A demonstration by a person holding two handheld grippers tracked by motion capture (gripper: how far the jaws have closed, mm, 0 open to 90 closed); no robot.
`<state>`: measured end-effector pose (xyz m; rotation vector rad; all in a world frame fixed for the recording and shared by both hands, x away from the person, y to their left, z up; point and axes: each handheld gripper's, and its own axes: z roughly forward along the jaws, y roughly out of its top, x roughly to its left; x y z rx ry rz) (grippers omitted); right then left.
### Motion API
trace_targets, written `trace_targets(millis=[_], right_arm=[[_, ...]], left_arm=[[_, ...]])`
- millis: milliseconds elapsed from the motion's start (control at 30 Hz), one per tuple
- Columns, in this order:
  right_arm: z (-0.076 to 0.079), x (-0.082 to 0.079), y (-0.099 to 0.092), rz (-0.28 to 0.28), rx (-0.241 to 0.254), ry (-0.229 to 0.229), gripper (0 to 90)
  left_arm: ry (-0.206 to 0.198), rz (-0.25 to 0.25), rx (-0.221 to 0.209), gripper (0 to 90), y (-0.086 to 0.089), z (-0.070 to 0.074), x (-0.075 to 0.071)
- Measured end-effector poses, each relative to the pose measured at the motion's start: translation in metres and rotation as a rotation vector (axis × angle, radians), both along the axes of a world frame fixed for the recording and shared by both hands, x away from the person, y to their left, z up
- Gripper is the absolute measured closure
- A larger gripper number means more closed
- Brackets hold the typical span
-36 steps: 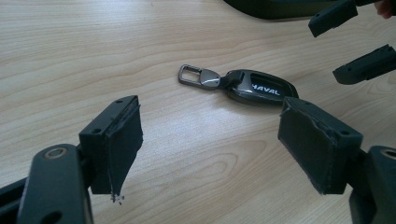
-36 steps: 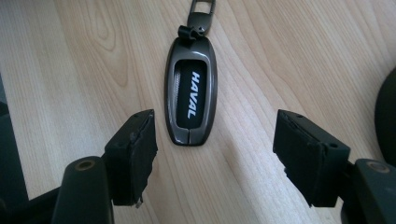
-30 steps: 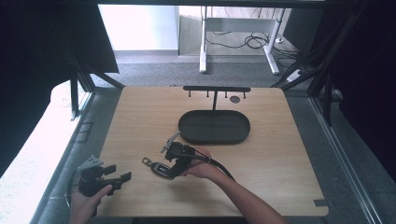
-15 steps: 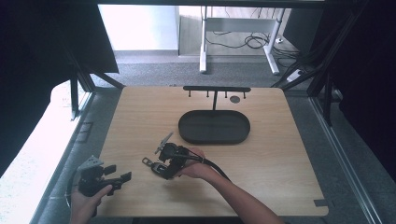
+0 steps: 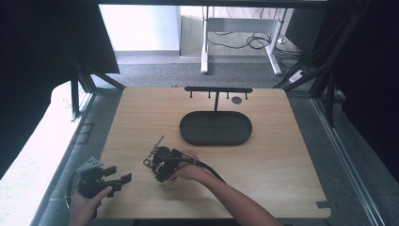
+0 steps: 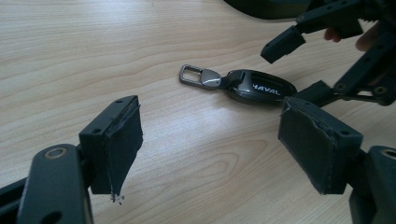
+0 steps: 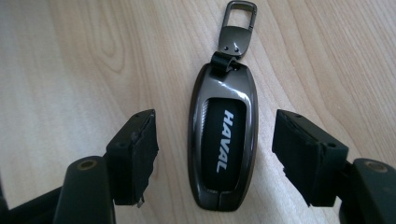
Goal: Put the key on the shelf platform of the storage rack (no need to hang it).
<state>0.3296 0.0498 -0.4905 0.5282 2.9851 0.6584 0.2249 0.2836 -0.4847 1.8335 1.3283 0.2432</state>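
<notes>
A dark metal key fob point(image 7: 223, 144) marked HAVAL lies flat on the wooden table point(image 5: 273, 160), its clip point(image 7: 238, 21) pointing away from me. My right gripper point(image 7: 219, 140) is open, one jaw on each side of the fob's body and neither pad touching it. In the high view the right gripper point(image 5: 162, 165) sits left of the table's centre, with the fob's clip point(image 5: 147, 163) poking out at its left. My left gripper point(image 6: 212, 140) is open and holds nothing. It faces the key fob point(image 6: 259, 88) from the table's front left corner point(image 5: 117, 176).
A black oval tray point(image 5: 215, 128) rests behind the right gripper. Behind the tray stands a black T-shaped rack point(image 5: 217, 89) with small hooks, and a small round dark disc point(image 5: 236, 100) lies near it. The table's left edge runs just beside the left gripper.
My right gripper has slid left over the table until its open jaws straddle the key fob. The left gripper and the fob have stayed put.
</notes>
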Motion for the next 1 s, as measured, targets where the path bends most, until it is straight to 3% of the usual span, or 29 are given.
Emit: trace_targets(millis=[633,1000], right_arm=[[-0.02,0.006,0.014,-0.009,-0.083,-0.012,39.0],[-0.019,0.007,0.014,-0.016,-0.084,0.0,48.5]], left_arm=[[0.001,0.001,-0.001,22.0,0.001,-0.001,0.001],[0.001,-0.004,0.001,21.9,0.001,-0.001,0.001]])
